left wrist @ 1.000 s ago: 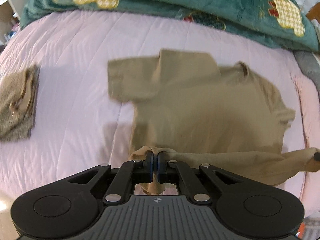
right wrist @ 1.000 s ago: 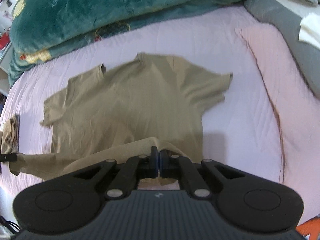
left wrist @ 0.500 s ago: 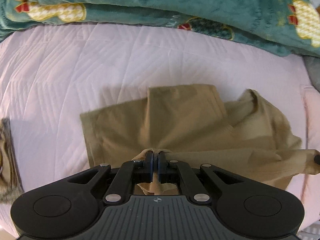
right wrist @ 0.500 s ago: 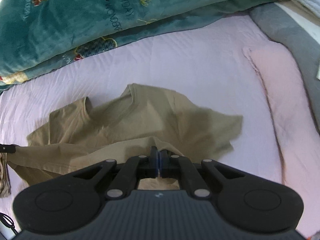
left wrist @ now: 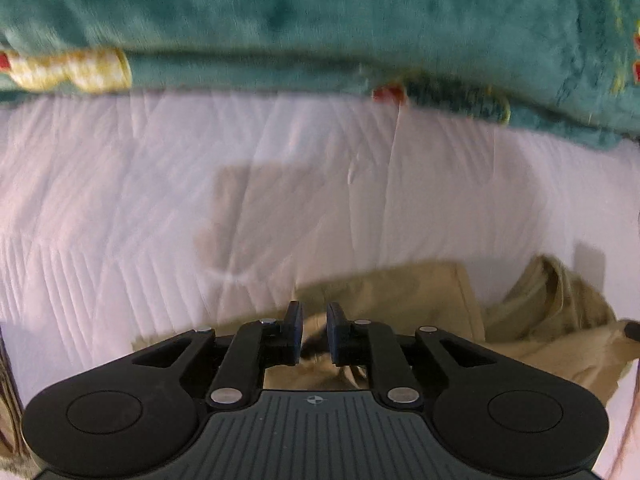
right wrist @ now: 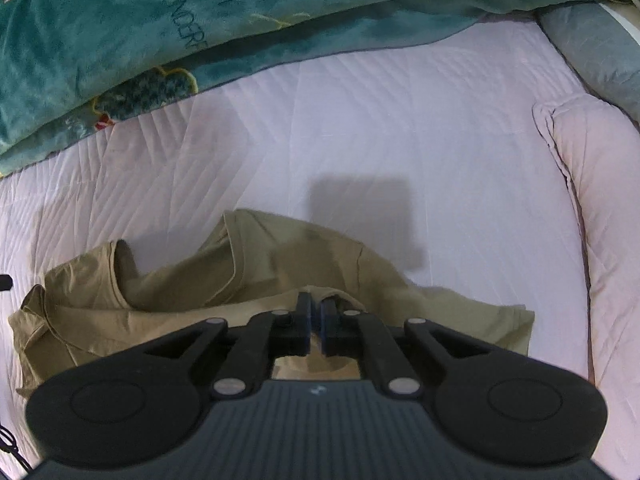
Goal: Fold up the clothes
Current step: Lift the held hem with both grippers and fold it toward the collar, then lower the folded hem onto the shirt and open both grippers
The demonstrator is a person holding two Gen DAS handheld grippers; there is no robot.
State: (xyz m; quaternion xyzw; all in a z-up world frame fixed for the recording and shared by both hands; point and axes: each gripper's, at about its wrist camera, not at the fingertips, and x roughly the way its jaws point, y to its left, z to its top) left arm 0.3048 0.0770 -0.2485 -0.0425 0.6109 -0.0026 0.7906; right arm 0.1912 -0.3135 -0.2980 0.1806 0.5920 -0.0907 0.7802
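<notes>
The tan shirt lies bunched on the pink bed, below the teal blanket. The left gripper points down over the shirt's edge; its jaws are opening, with a gap between them and cloth beneath. The right gripper has its jaws nearly together, clamped on a fold of the shirt.
</notes>
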